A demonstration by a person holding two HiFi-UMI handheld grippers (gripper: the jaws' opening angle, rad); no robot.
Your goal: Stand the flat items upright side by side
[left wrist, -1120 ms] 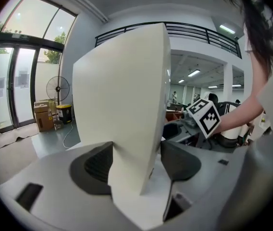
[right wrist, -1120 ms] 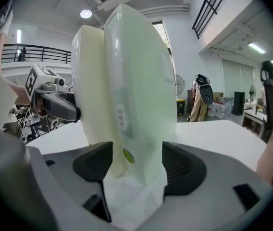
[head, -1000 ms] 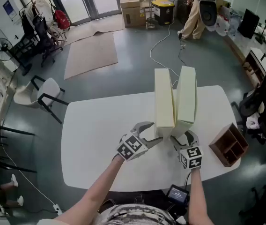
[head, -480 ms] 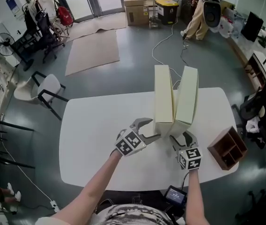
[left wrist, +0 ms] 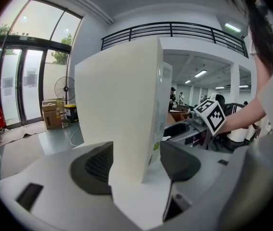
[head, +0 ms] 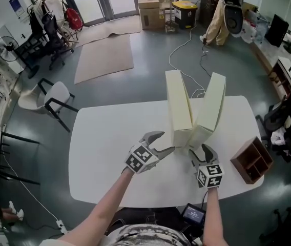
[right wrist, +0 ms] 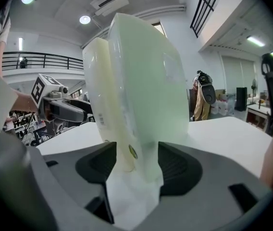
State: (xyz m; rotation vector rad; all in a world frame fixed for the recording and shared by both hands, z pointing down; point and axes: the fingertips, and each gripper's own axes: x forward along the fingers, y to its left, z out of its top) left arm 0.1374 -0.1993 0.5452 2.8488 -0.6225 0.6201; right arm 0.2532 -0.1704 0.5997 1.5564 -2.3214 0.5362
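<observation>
Two flat cream boxes stand on end on the white table (head: 104, 147). The left box (head: 179, 101) (left wrist: 122, 109) is upright. My left gripper (head: 168, 141) (left wrist: 136, 160) straddles its near bottom corner with both pads against it. The right box (head: 211, 106) (right wrist: 146, 90) leans to the right, so the two tops stand apart in a V while the bases stay close. My right gripper (head: 201, 150) (right wrist: 135, 167) has just been closing its jaws, and its pads press on the foot of the right box. The left box (right wrist: 98, 81) shows just behind it in the right gripper view.
A brown wooden organiser (head: 251, 159) sits at the table's right edge. A small screen (head: 193, 213) hangs below the near edge. A white chair (head: 50, 99) stands off the far left corner. A person (head: 220, 9) stands far back by cardboard cartons.
The top of the right box has tipped to the right, away from the left box, and a gap has opened between the tops. Both hands have hardly shifted.
</observation>
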